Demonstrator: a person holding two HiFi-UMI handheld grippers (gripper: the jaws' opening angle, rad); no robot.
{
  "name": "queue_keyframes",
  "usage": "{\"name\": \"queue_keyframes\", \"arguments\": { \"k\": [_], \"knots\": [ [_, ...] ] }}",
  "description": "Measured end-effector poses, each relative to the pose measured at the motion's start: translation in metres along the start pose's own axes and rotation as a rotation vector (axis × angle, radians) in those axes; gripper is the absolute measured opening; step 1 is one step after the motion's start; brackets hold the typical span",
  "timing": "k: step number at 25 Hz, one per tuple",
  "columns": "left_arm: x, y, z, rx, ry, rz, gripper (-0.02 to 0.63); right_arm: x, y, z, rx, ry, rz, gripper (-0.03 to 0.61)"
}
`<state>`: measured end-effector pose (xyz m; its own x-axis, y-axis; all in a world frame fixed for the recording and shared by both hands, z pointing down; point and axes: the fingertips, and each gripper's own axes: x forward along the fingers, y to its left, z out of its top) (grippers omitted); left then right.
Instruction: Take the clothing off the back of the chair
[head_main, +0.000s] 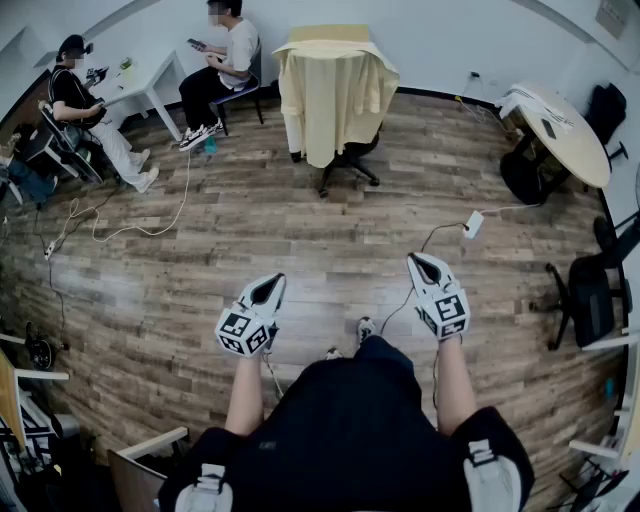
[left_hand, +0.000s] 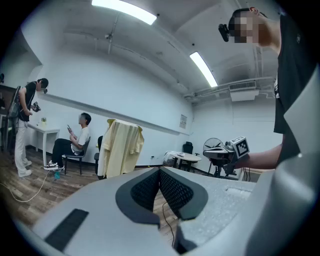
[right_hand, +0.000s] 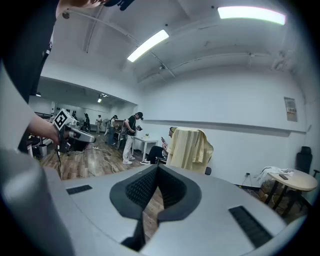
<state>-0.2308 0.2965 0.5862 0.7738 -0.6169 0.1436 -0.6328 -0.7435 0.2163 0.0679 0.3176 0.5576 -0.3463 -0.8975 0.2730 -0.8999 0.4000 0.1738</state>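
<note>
None of the task is judged to be done. The wooden floor (head_main: 300, 230) is seen stretching wide between the person and the chair (head_main: 350, 160), which stands at the far wall, and the whole of that stretch is left to be crossed. The pale yellow clothing (head_main: 335, 95) is draped over the back of the chair, covering it from the top down past the seat. It is touched by neither gripper.

The way straight ahead is not blocked by furniture. A round table (head_main: 560, 130) is set well to the right, with a black chair (head_main: 585, 290) nearer on that side. A white table (head_main: 150, 80) is placed at the far left, where two people (head_main: 225, 60) are seated, one just beside the draped chair.

The left gripper (head_main: 268, 287) is held low in the foreground with its jaws pressed together on nothing. The right gripper (head_main: 424, 264) is held likewise, its jaws meeting at the tips and empty. Both would have to be opened before the cloth could be taken.

A thin cable (head_main: 130, 225) is laid across the boards at left, and a white adapter (head_main: 473, 224) with its lead lies ahead at right. Either could be caught underfoot.
</note>
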Motion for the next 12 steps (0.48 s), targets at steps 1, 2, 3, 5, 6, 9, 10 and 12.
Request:
{"name": "queue_keyframes", "arguments": {
  "k": [1,2,3,5,6,9,10,12],
  "knots": [
    [-0.005,0.003,0.002,-0.002,-0.005,0.004,0.002,0.004,0.005,-0.001,0.003,-0.012,0.008,-0.006],
    [-0.009,0.005,0.003,-0.003,-0.009,0.008,0.002,0.009,0.009,-0.001,0.005,-0.023,0.016,-0.006],
    [-0.013,0.007,0.005,-0.002,-0.011,0.011,0.002,0.012,0.012,0.0,0.004,-0.028,0.021,-0.006],
    [-0.016,0.009,0.006,0.005,-0.013,0.016,0.002,0.016,0.016,0.008,-0.01,-0.023,0.023,-0.006],
    [-0.017,0.008,0.005,0.007,-0.015,0.017,0.002,0.016,0.018,0.01,-0.017,-0.022,0.025,-0.006],
    [-0.022,0.008,0.005,0.006,-0.025,0.019,0.002,0.014,0.026,0.011,-0.024,-0.03,0.033,-0.006],
    [-0.025,0.009,0.006,0.008,-0.026,0.021,0.002,0.014,0.029,0.009,-0.025,-0.034,0.033,-0.006],
    [-0.028,0.012,0.007,0.011,-0.029,0.024,0.002,0.016,0.033,0.006,-0.023,-0.04,0.033,-0.006]
  ]
}}
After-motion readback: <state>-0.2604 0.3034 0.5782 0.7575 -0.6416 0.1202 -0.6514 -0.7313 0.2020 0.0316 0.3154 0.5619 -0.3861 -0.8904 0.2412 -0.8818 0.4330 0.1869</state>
